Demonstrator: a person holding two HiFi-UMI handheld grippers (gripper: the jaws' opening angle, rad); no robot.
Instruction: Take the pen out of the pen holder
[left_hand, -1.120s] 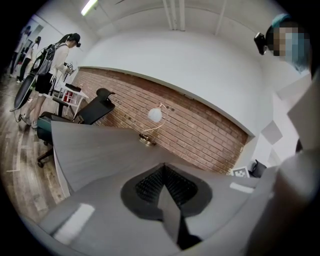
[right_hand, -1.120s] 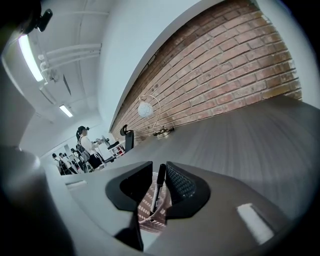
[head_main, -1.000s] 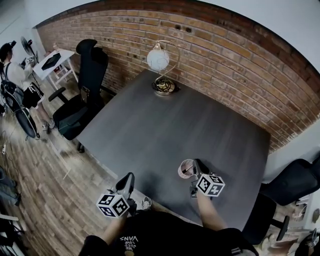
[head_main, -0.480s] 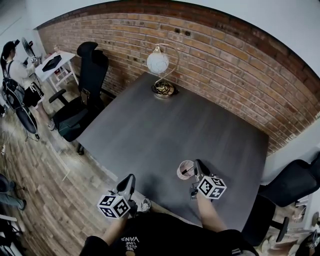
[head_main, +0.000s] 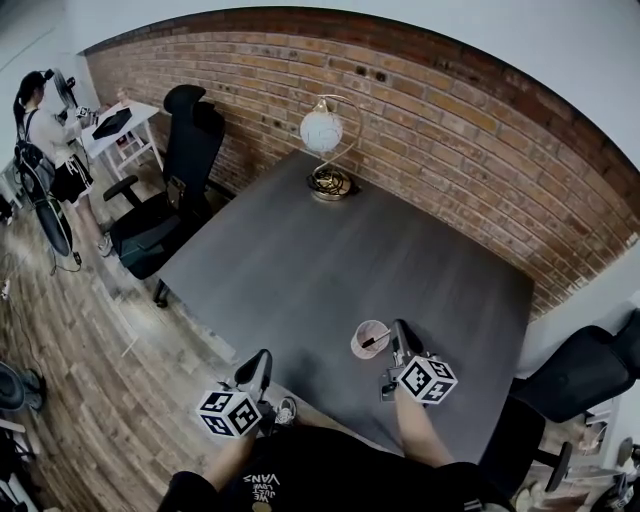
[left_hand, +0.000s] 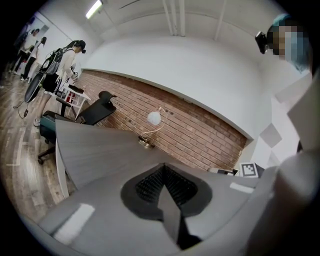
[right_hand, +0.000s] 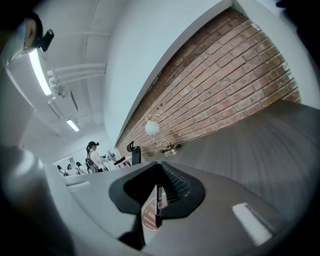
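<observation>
Right of centre, low in the head view, the right hand-held gripper (head_main: 398, 335) is clamped on the pen (right_hand: 158, 202). The pen's lower end sits in the pink pen holder (head_main: 362, 345) on the grey surface (head_main: 330, 250), seemingly gripped high for a clean lift. The left hand-held gripper (head_main: 256, 365), jaws together and empty, idles at lower left.

Bright, even light throughout; fisheye bending, dark vignetted edges.
</observation>
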